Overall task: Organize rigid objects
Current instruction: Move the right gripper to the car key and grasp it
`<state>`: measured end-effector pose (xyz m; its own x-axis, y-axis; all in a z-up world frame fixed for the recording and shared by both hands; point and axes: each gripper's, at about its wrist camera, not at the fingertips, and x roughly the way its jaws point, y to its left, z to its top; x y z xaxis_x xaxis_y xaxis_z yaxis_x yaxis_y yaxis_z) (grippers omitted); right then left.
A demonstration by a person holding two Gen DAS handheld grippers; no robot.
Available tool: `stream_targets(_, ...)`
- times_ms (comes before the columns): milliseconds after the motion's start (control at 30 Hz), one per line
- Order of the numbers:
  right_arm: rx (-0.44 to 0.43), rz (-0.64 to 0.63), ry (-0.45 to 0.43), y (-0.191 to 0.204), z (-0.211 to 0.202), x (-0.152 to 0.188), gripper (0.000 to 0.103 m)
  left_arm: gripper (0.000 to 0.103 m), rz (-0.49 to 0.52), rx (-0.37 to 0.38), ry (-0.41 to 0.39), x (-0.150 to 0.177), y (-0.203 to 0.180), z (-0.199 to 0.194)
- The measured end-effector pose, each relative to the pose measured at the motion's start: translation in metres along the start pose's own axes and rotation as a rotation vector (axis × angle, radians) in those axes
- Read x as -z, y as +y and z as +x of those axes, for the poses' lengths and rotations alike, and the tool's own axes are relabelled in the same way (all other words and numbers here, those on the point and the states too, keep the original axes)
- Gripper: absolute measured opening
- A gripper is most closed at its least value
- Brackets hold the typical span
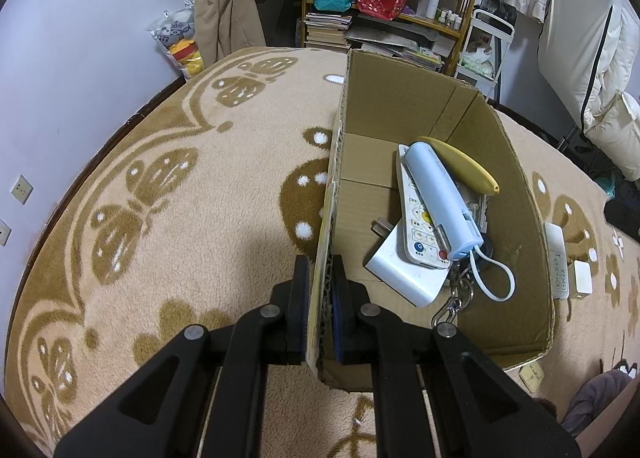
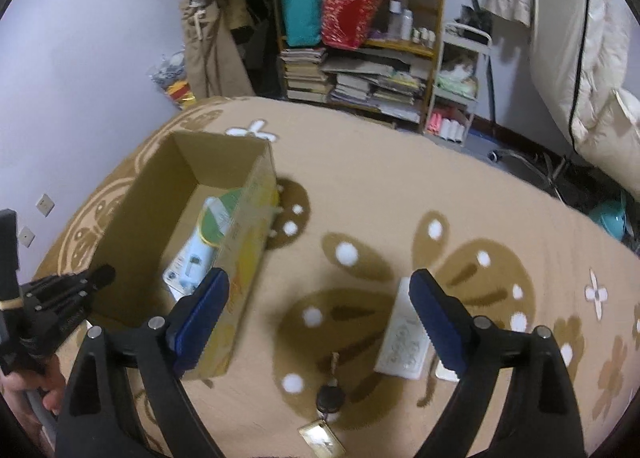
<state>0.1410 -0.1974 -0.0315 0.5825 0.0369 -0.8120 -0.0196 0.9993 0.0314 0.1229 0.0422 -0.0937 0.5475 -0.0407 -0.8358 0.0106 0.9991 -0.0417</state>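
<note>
Left wrist: our left claw [image 1: 321,310] grips the box [image 1: 520,193] wall; right claw [image 2: 320,322], empty and wide, should next take the remote [image 2: 404,334] at 3 o'clock.

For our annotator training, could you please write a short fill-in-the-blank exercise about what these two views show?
1. The left gripper is shut on the wall of the ____ box.
2. The right gripper hangs ____ above the blanket, holding nothing.
3. The white remote lies ____ the box.
4. The black key fob lies ____ the box.

Missing words: cardboard; open; inside; outside
</note>
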Motion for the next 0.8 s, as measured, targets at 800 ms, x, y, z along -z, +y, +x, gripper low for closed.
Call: stream_targets(800,0.004,0.062,0.133,-0.010,0.035,0.062,0.096,0.010,0.000,0.000,0.000,0.000,0.001,0.000)
